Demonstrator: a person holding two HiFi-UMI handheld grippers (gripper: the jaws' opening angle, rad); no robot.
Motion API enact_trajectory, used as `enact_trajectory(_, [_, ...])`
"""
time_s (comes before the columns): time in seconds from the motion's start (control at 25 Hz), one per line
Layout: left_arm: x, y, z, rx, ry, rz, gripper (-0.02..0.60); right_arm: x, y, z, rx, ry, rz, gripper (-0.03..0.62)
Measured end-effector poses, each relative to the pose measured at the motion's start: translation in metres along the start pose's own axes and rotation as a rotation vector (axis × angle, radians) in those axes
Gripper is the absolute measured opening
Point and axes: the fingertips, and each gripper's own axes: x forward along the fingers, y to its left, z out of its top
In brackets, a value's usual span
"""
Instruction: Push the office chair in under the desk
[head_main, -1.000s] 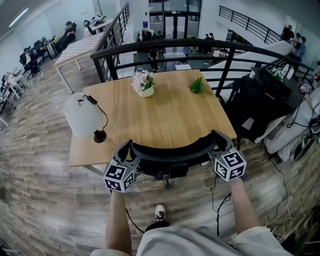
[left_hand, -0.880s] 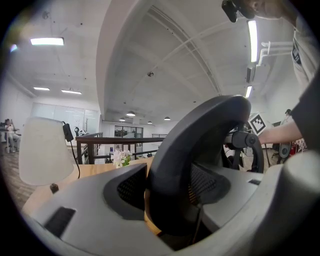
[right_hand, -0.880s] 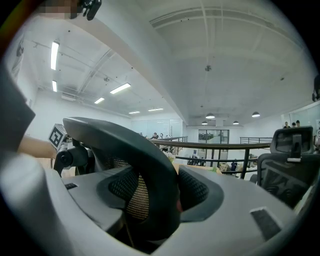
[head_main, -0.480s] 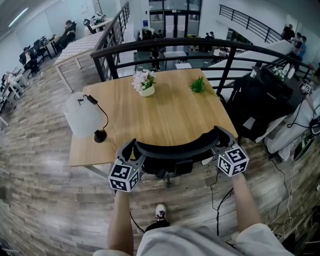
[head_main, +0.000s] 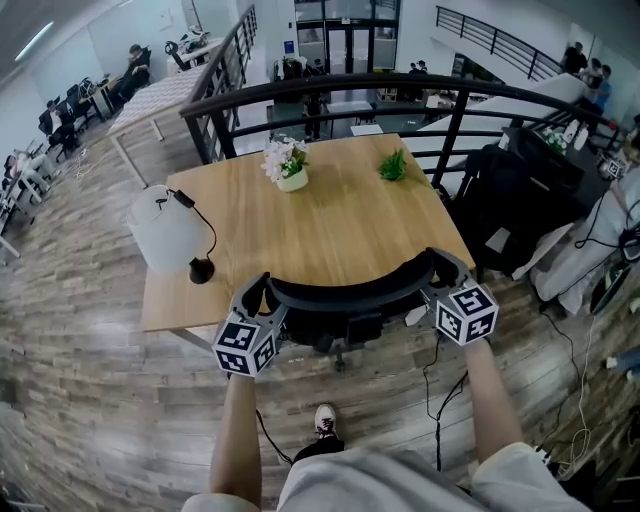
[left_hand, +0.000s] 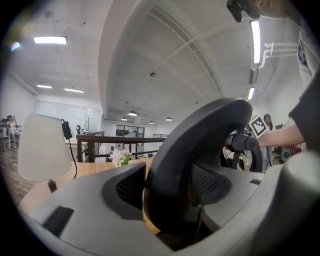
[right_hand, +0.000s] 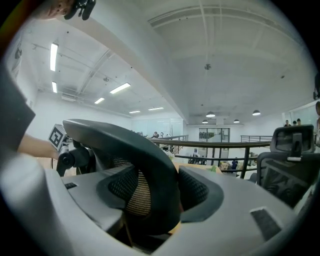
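Observation:
The black office chair's curved backrest (head_main: 345, 291) stands at the near edge of the wooden desk (head_main: 330, 225), its seat hidden beneath it. My left gripper (head_main: 262, 298) is shut on the left end of the backrest's top rim, and my right gripper (head_main: 437, 274) is shut on the right end. In the left gripper view the black rim (left_hand: 200, 150) fills the gap of my left gripper (left_hand: 167, 202), with mesh showing on both sides. In the right gripper view the same rim (right_hand: 135, 160) is clamped in my right gripper (right_hand: 152, 202).
On the desk stand a white lamp (head_main: 163, 228) at the left edge, a pot of flowers (head_main: 287, 166) and a small green plant (head_main: 392, 167) at the far side. A black railing (head_main: 452, 125) runs behind. Dark chairs and bags (head_main: 512, 195) crowd the right. Cables (head_main: 440, 395) trail on the floor.
Both grippers and the backrest have edged a little forward toward the desk; the right end moved more than the left. The grips are unchanged.

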Motion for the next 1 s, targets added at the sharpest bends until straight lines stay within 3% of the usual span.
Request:
enact_trajectory(0.12, [-0.004,0.000,0.000,0.003,0.005,0.011,0.316,-0.007,0.000,-0.009,-0.016,0.045,-0.026,0.270])
enact_trajectory(0.36, [-0.026,-0.007,-0.020,0.088,0.094,0.023,0.314,-0.032,0.003,-0.026,0.010,0.073,-0.037,0.270])
enact_trajectory(0.68, [-0.072,-0.040,-0.034,0.028,0.104,0.013,0.288,-0.074,0.029,-0.033,0.018,0.090,-0.021,0.268])
enact_trajectory(1.0, [-0.118,-0.094,-0.027,0.025,0.067,-0.007,0.275,-0.128,0.073,-0.033,0.054,0.093,0.026,0.265])
